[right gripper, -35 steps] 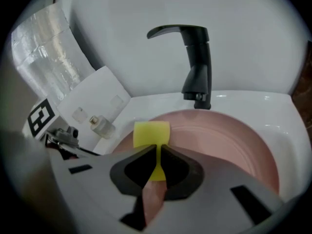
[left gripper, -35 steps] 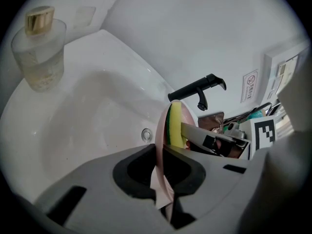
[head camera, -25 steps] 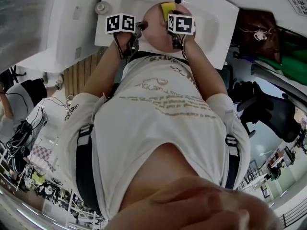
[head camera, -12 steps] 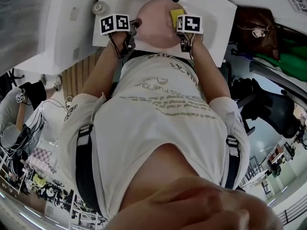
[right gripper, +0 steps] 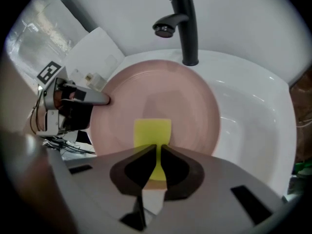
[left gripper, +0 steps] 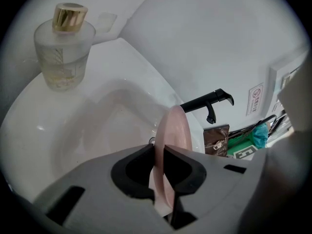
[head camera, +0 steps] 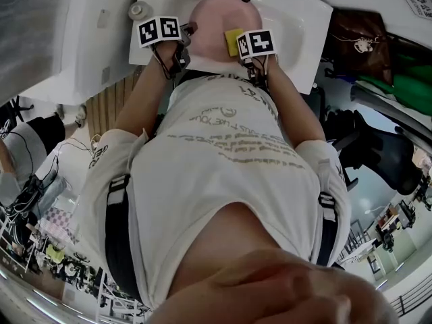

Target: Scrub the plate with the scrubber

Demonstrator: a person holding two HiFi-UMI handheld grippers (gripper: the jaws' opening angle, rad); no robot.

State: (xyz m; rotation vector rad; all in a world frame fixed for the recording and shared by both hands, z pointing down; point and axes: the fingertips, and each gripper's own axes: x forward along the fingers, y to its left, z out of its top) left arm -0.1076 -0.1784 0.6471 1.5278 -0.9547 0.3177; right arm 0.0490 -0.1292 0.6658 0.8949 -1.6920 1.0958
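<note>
A pink plate point(head camera: 212, 19) is held over the white sink point(head camera: 300, 25), tilted up on its edge. My left gripper point(head camera: 187, 32) is shut on the plate's left rim. In the left gripper view the plate point(left gripper: 173, 128) shows edge-on between the left gripper's point(left gripper: 158, 152) pads. My right gripper point(head camera: 237, 46) is shut on a yellow scrubber point(head camera: 233, 41). In the right gripper view the scrubber point(right gripper: 152, 130) lies flat against the lower middle of the plate point(right gripper: 161, 91), in front of the right gripper point(right gripper: 158, 152). The left gripper point(right gripper: 105, 100) bites the rim at the left.
A black faucet point(right gripper: 183, 23) stands over the basin point(right gripper: 253, 116) just behind the plate's top edge. A frosted glass bottle with a gold cap point(left gripper: 63, 52) sits on the sink's left corner. A brown bag point(head camera: 361, 42) lies right of the sink.
The right gripper has carried the scrubber from the plate's upper right down across its face toward the near edge. The left gripper has kept its hold on the rim.
</note>
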